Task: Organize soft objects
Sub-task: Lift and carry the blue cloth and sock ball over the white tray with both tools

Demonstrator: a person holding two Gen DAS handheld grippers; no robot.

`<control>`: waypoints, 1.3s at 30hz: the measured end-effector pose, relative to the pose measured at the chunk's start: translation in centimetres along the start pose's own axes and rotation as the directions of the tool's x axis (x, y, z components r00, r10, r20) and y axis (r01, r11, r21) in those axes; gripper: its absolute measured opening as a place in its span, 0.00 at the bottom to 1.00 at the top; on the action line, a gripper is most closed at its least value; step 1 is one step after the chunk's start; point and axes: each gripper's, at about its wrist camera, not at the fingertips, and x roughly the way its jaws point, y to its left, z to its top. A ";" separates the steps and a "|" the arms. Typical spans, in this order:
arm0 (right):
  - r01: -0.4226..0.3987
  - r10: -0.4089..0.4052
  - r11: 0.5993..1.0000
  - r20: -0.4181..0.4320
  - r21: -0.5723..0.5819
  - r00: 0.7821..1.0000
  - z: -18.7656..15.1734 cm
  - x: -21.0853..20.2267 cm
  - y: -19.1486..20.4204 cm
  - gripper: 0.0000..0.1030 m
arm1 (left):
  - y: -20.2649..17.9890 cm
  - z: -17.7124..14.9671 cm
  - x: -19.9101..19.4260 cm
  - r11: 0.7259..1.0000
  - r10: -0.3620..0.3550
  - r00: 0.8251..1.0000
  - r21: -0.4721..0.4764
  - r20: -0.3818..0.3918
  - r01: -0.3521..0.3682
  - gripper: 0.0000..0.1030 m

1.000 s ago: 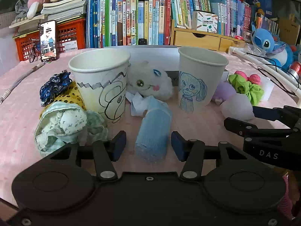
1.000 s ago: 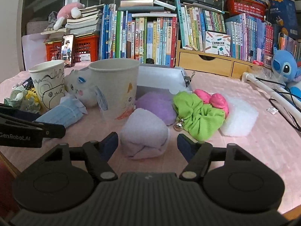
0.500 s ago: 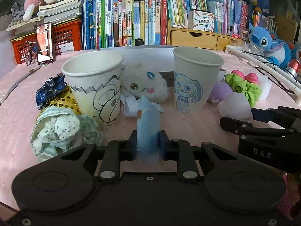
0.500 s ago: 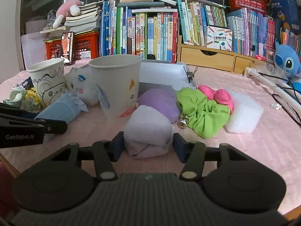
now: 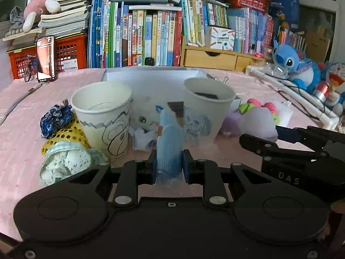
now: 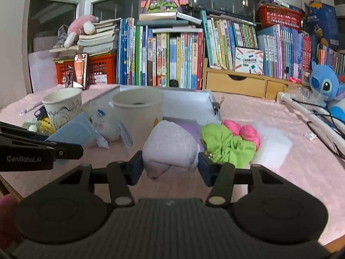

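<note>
Two grips are on: my left gripper (image 5: 169, 169) has just closed on the blue rolled cloth (image 5: 169, 149) at lower centre, tilted toward the cups; my right gripper (image 6: 170, 165) pinches the lilac sock bundle (image 6: 170, 151), ready for lifting clear.

Both wrist cameras sit low over the counter (image 5: 19, 116), close behind their fingers, facing the bookshelf (image 5: 140, 38); both views share two paper cups (image 6: 138, 112).

hidden: white plush (image 5: 143, 116) partly behind cups | blurred: blue roll (image 5: 169, 144)
</note>
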 end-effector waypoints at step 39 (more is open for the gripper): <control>-0.088 0.092 0.988 -0.026 0.131 0.995 13.9 5.3 -6.3 0.56 | 4.2 20.1 5.5 0.990 -0.099 0.993 -0.107 -0.065 0.091 0.21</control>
